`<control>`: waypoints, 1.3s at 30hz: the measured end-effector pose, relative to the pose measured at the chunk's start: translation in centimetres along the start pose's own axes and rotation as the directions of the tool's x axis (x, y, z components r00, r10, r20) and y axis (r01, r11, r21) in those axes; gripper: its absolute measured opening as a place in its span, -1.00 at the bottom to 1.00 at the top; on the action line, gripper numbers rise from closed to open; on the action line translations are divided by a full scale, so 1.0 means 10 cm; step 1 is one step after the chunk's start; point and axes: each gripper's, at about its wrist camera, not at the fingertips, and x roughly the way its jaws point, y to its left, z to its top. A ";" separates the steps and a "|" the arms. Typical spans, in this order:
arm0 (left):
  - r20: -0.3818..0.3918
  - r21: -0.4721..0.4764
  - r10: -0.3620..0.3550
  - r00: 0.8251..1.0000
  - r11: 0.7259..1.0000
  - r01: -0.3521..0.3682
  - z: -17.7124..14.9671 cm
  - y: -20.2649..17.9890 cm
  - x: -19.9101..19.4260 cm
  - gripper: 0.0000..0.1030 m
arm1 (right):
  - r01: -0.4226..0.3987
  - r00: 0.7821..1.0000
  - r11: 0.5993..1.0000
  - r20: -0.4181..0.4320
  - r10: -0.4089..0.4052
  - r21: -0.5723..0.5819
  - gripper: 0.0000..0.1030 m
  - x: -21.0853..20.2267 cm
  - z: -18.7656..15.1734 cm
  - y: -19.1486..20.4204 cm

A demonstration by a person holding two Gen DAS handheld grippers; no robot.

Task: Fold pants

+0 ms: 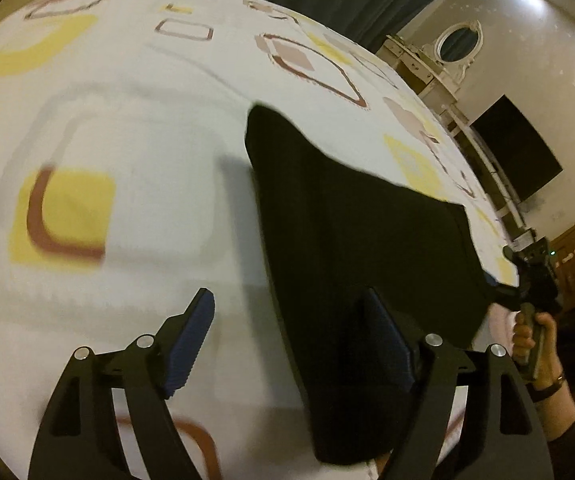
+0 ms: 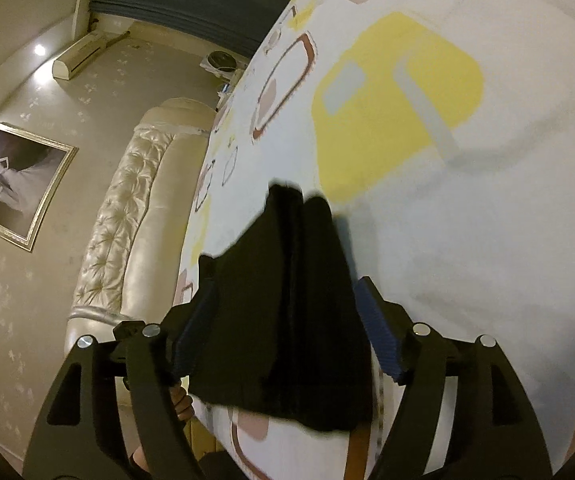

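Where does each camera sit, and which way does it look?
Left wrist: on the left gripper, looking across the bedsheet toward a wall; the right hand shows at the edge.
Right wrist: on the right gripper, looking along the bedsheet toward the headboard.
Both views share the black pants between open fingers and the patterned bedsheet.

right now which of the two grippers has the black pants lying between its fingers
The right gripper: the black pants fill the gap between its open fingers. The left gripper has bedsheet in most of its gap; the cloth lies by one finger only.
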 end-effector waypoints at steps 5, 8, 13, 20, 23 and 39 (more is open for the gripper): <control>-0.016 -0.023 -0.030 0.999 0.999 0.030 -0.25 -0.09 -0.01 0.49 | -0.001 1.000 1.000 -0.009 0.001 0.018 0.44 -0.07 -0.28 -0.05; -0.018 -0.043 -0.043 0.999 0.998 0.042 -0.31 -0.11 0.01 0.51 | 0.004 1.000 0.999 -0.008 -0.004 0.038 0.45 -0.07 -0.38 -0.11; -0.015 -0.114 -0.080 0.997 0.991 0.077 -0.32 -0.05 0.05 0.56 | 0.013 1.000 0.999 0.007 -0.013 0.043 0.46 -0.07 -0.43 -0.13; -0.018 -0.121 -0.092 0.996 0.989 0.089 -0.34 -0.10 0.10 0.58 | 0.019 1.000 1.000 -0.022 -0.019 0.015 0.56 0.10 -0.45 -0.04; -0.018 -0.121 -0.100 0.995 0.988 0.097 -0.36 -0.10 0.10 0.58 | 0.024 1.000 1.000 -0.020 -0.024 0.016 0.56 0.09 -0.43 -0.03; -0.047 -0.153 -0.169 0.984 0.975 0.160 -0.40 -0.15 0.21 0.11 | 0.054 0.992 0.998 -0.115 -0.051 0.022 0.00 0.35 -0.47 -0.01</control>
